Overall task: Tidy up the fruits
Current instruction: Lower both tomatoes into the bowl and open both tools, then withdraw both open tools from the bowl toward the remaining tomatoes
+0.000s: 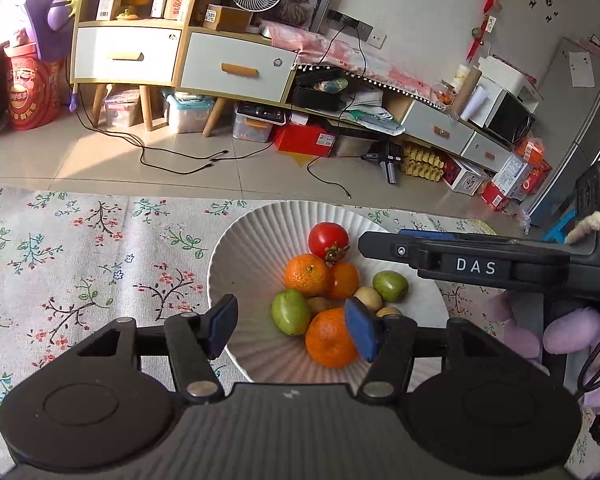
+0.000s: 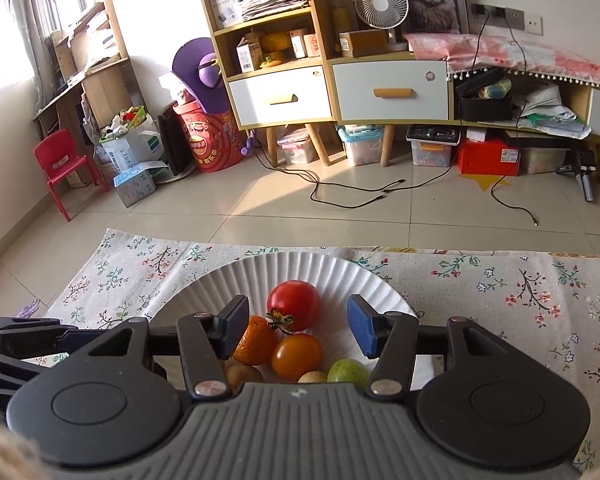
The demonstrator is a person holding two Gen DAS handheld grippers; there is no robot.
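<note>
A white ribbed bowl stands on the floral tablecloth and holds a red tomato, three oranges, two green fruits and a few small brown ones. My left gripper hovers open over the bowl's near side; a green fruit and the nearest orange lie below its gap, untouched. My right gripper is open above the bowl, with the tomato and a small orange under its gap and no pad pressing on them. The right gripper's body shows at the right of the left wrist view.
The floral tablecloth covers the table, whose far edge meets a tiled floor with loose cables. Cabinets, boxes and a red chair stand beyond. A hand in a purple glove holds the right gripper.
</note>
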